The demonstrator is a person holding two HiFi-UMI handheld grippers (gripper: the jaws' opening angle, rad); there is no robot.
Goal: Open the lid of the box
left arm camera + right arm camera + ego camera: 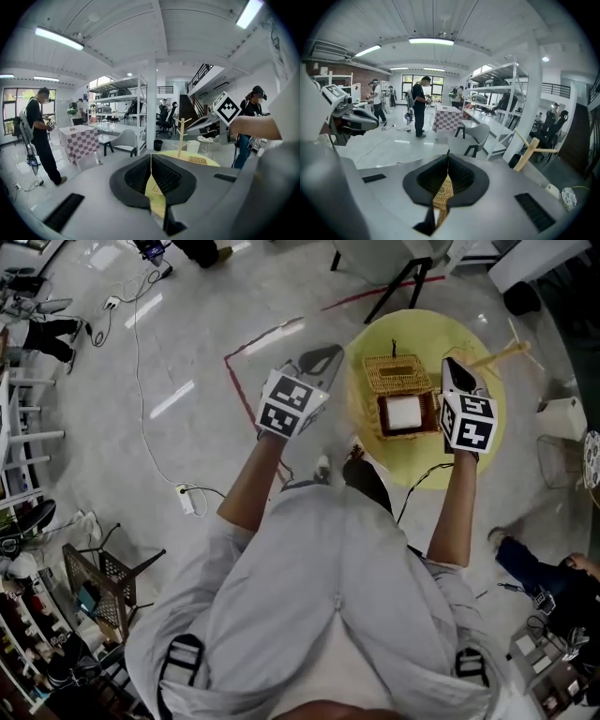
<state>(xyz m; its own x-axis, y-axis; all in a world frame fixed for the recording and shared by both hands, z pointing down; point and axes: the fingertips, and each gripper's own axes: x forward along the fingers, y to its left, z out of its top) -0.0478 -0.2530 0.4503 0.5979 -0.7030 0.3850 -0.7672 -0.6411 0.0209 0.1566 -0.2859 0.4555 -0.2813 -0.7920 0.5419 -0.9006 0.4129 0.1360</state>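
A wicker box point(427, 414) stands on the round yellow table point(469, 460), with a white block point(403, 414) showing inside it. Its wicker lid point(397, 373) lies folded back behind it. My left gripper point(322, 360) hangs over the floor to the left of the table, shut and empty point(151, 157). My right gripper point(450, 367) is raised above the box's right edge. It is shut too point(448, 157), and wicker point(443, 197) shows below through the slit behind its tips. Neither gripper touches the box.
A wooden peg stand point(506, 352) rises at the table's far right edge point(529, 150). A white bin point(562, 418) sits to the right. Cables and a power strip point(186, 498) lie on the floor at left, beside red tape lines point(272, 334). People stand further off point(40, 131).
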